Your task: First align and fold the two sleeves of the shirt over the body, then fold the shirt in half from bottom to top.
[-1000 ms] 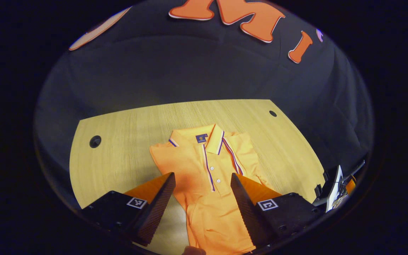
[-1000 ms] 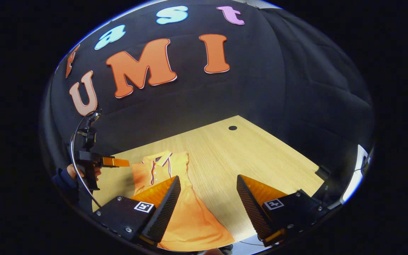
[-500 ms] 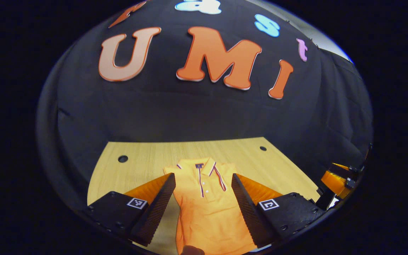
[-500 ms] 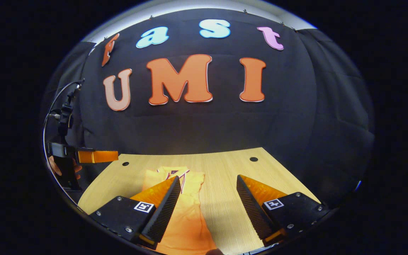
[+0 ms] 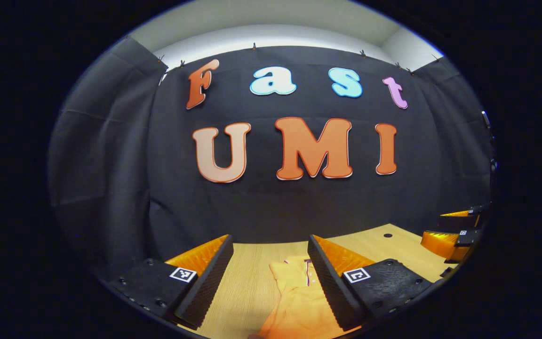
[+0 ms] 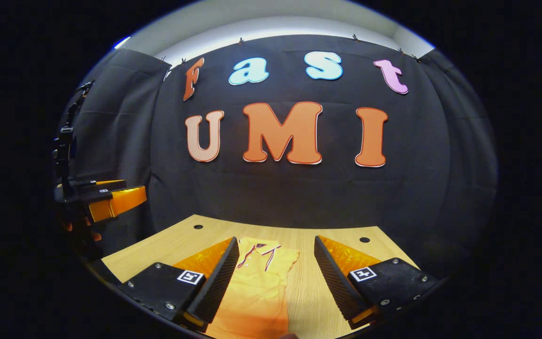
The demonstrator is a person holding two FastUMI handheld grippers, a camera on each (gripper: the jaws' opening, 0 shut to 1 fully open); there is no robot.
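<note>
No readable text stands on anything apart from the wall: each gripper finger base carries a small square black-and-white coded marker [image 5: 181, 274], and the orange polo shirt [image 6: 257, 287] bears nothing legible.

Booth fixtures, non-task

Wooden table [image 6: 308, 292] at 6 o'clock, two round holes [image 6: 198, 226] near its far edge; black cloth wall [image 6: 421, 197] behind; pale ceiling strip [image 5: 271, 35] at 12 o'clock.

Orange shirt [image 6: 261, 287] flat on table [image 6: 167, 242] — collar far.
</note>
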